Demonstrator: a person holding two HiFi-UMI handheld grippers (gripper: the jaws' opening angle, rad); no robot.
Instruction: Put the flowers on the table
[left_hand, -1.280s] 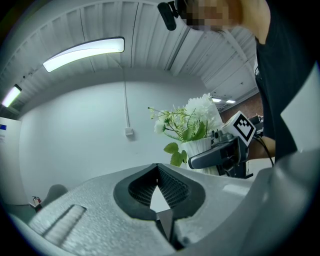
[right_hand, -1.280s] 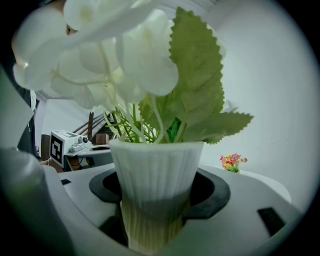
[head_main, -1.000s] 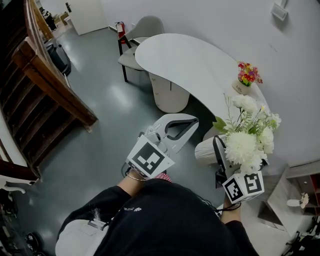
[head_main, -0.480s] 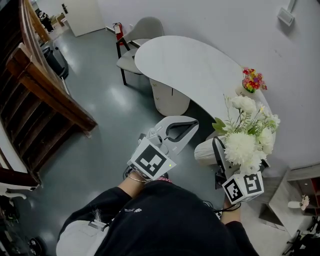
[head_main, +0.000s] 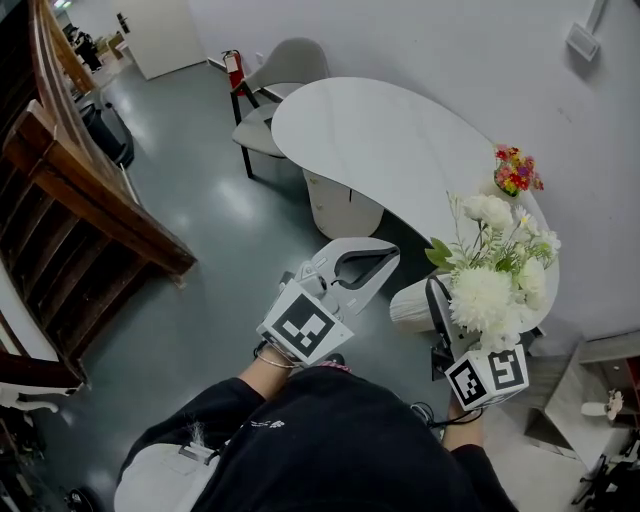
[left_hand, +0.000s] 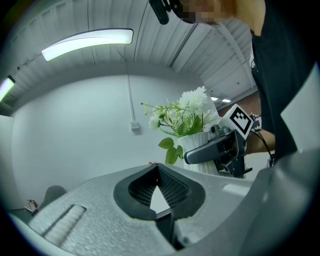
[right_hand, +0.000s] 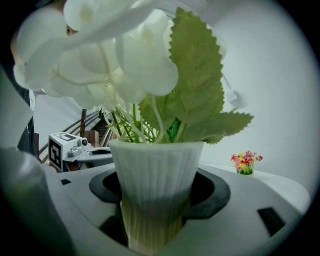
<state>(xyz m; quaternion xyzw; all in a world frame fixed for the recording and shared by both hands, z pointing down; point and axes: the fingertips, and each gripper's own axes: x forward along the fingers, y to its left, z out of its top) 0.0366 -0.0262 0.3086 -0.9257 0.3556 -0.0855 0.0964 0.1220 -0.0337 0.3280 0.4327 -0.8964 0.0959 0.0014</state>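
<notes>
White flowers (head_main: 490, 280) stand in a white ribbed vase (head_main: 408, 303). My right gripper (head_main: 425, 300) is shut on the vase and holds it upright in the air beside the near end of the curved white table (head_main: 370, 130). In the right gripper view the vase (right_hand: 156, 175) fills the space between the jaws, with the blooms (right_hand: 125, 55) above. My left gripper (head_main: 388, 252) is shut and empty, to the left of the vase. Its tips (left_hand: 157, 165) meet in the left gripper view, where the flowers (left_hand: 192, 112) show on the right.
A small pot of colourful flowers (head_main: 515, 172) stands on the table's far right edge by the wall. A grey chair (head_main: 285, 65) is behind the table, and its pedestal (head_main: 340, 200) is below. A wooden stair rail (head_main: 90, 190) runs along the left. A low shelf (head_main: 600, 400) is at the bottom right.
Both grippers have moved a little toward the table, the vase with flowers still carried in the right one. The left gripper stays shut and empty.
</notes>
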